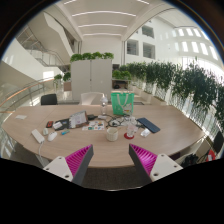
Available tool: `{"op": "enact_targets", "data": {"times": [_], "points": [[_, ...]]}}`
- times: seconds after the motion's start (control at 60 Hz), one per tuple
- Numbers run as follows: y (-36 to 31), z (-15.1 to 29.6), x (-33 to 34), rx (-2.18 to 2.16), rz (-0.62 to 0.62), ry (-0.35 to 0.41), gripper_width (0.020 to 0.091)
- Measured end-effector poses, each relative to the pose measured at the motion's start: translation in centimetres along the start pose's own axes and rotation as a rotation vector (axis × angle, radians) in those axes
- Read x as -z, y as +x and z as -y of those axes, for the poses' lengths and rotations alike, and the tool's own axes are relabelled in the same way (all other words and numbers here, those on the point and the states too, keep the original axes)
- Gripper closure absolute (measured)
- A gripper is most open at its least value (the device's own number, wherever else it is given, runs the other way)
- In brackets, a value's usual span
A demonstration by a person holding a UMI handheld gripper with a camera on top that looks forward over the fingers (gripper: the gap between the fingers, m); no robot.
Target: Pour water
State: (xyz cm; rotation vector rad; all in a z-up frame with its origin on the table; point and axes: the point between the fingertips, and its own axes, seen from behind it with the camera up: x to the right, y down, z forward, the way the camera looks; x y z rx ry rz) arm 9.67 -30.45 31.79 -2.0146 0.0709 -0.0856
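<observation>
Beyond the gripper (pixel 111 163), whose fingers stand apart and empty, a green pitcher (pixel 121 103) stands upright, slightly right of centre.

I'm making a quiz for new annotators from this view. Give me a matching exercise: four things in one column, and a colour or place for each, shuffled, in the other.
Things:
1. bag
2. cabinet
3. gripper pads
4. potted plants

Descriptions:
A. magenta
B. green, standing on the table
C. white, with plants on top
D. in a row beyond the table

Pairs: 1-B, 2-C, 3-A, 4-D. The gripper's fingers are open, with nothing between them.
</observation>
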Motion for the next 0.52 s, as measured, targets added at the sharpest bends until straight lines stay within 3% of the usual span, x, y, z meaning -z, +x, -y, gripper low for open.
{"op": "enact_targets", "data": {"times": [0.517], "points": [[14.1,1.7,-3.4,0.125,0.169,0.012,0.0274]]}}
